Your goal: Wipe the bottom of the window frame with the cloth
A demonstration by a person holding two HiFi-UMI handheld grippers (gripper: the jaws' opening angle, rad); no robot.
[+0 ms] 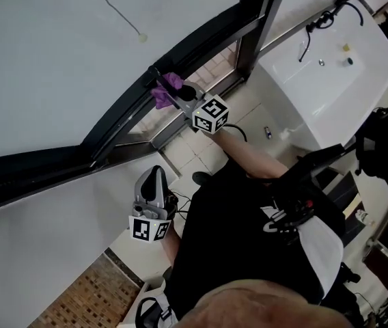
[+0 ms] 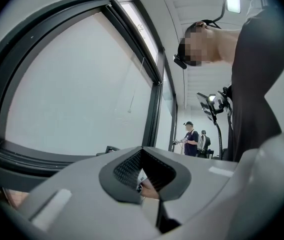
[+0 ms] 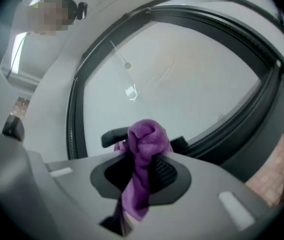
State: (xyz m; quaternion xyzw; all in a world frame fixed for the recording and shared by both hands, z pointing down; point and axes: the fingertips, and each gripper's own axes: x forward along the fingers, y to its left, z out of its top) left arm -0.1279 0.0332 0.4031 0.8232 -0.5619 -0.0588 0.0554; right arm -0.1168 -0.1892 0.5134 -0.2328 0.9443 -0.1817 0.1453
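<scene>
**Purple cloth at the window's bottom rail**

The dark window frame (image 1: pixel 122 118) slants across the head view. The right gripper (image 1: pixel 165 86) reaches to its bottom rail, jaws clamped on the bunched purple cloth (image 3: pixel 144 139). The left gripper (image 1: pixel 154 175) hangs lower, away from the frame, jaws together and holding nothing.
</scene>
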